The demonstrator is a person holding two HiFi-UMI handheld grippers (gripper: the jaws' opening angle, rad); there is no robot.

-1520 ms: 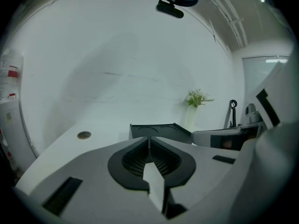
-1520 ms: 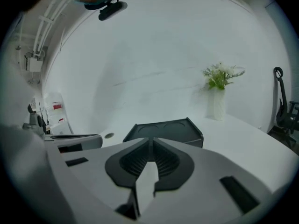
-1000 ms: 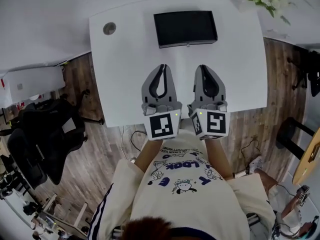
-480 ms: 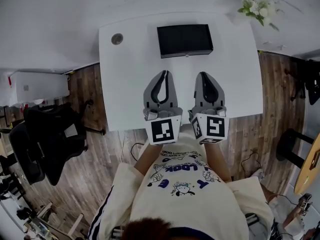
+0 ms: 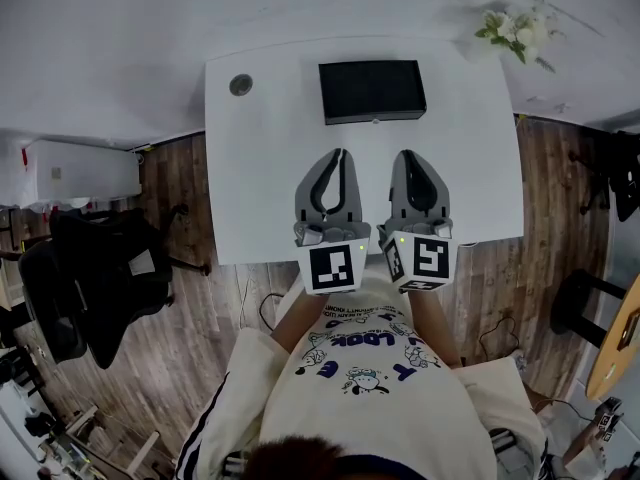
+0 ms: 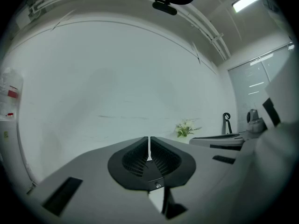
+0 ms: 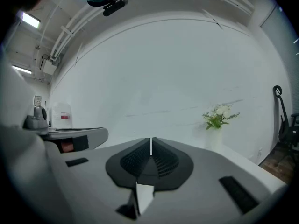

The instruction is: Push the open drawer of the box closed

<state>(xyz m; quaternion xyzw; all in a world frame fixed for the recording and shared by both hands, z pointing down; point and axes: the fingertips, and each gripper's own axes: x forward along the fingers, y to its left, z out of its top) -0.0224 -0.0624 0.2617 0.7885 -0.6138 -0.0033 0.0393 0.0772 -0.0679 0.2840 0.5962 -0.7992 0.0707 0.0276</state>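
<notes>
Left tool (image 5: 340, 154) and right tool (image 5: 408, 156) are hovering closed and empty over the counter (image 5: 260, 168), the box (image 5: 372, 91) lying straight ahead, long side crosswise, equally near both.

White bench (image 5: 250, 168), white wall (image 5: 150, 28) behind, wood-plank floor (image 5: 565, 198), black chair (image 5: 95, 278) (at the left), white flowers (image 5: 517, 32) in corner, strip lamp (image 6: 246, 1) overhead

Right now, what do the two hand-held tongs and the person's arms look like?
The left grey plastic tongs and the right grey plastic tongs are tapered shells with black ribbed pads inside. Each carries a white cube with black square markers. The person wears a cream short-sleeved T-shirt with blue print.
</notes>
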